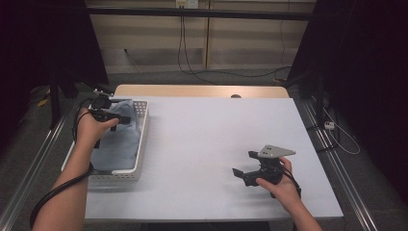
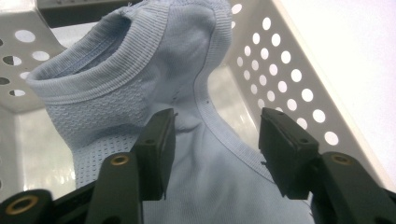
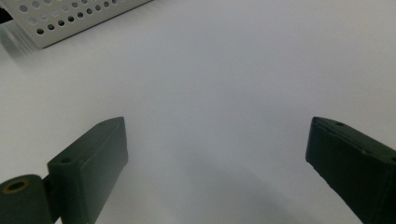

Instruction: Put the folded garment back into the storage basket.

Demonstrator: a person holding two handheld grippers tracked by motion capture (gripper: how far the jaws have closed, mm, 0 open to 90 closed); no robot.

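Observation:
A light blue knitted garment [image 1: 118, 142] lies bunched in a white perforated basket [image 1: 120, 174] at the table's left edge. My left gripper [image 1: 126, 119] hovers over the far end of the basket. In the left gripper view its jaws [image 2: 217, 126] stand apart on either side of a raised fold of the garment [image 2: 140, 70], and the right pad is clear of the fabric. My right gripper [image 1: 244, 163] rests low over the white table near the front right, wide open [image 3: 217, 140], with nothing between its jaws.
The white table top [image 1: 207, 134] stretches between the basket and the right hand. The basket's holed wall [image 2: 289, 70] rises close beside the left jaws, and its corner [image 3: 70, 18] shows far off in the right gripper view. Cables trail on the floor behind the table.

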